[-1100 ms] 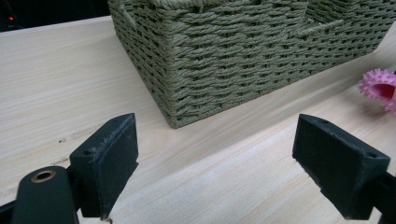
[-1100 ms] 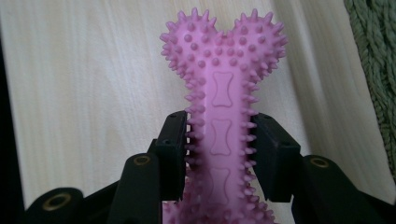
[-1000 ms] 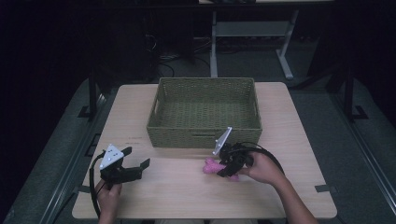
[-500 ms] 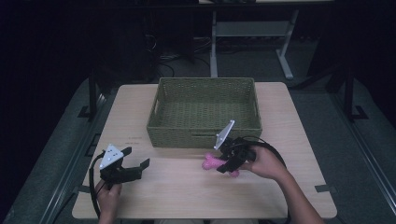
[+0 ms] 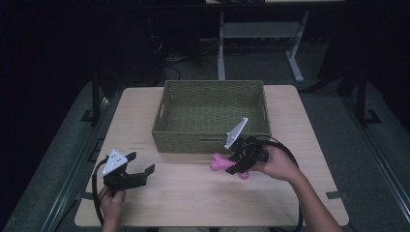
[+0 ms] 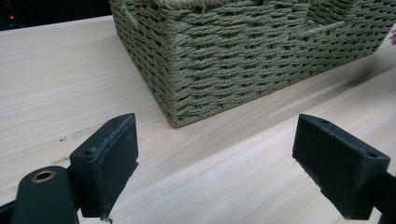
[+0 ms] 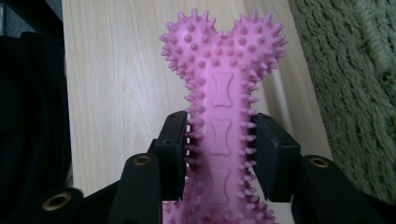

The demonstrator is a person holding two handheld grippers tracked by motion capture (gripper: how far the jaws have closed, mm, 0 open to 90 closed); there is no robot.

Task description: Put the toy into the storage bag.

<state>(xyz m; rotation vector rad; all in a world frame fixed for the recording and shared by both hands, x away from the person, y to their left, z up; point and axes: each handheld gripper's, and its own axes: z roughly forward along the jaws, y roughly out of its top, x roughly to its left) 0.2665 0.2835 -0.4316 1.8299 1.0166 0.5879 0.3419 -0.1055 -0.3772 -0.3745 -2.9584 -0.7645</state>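
high view: the whole desk point(image 5: 193, 203) is in shot, with the green woven basket point(image 5: 212, 116) at the back middle. The left gripper point(image 5: 140, 175) sits at the front left, the right gripper point(image 5: 232, 162) just in front of the basket's near wall.
right gripper view: up close the pink spiky bone toy point(image 7: 223, 93) is way clearer. The right gripper point(image 7: 219, 154) is pinching its shaft, pads pressed on both sides, knobby end sticking out past the jaws, pale desk underneath and basket weave at the right edge.
left gripper view: the left gripper point(image 6: 215, 158) is spread wide with nothing in it, just desk and the basket's corner point(image 6: 224, 60) ahead.
hard to see: from the high view the toy point(image 5: 220, 163) is a small pink blob half behind the gripper. Its lower end is cut off in the right gripper view.
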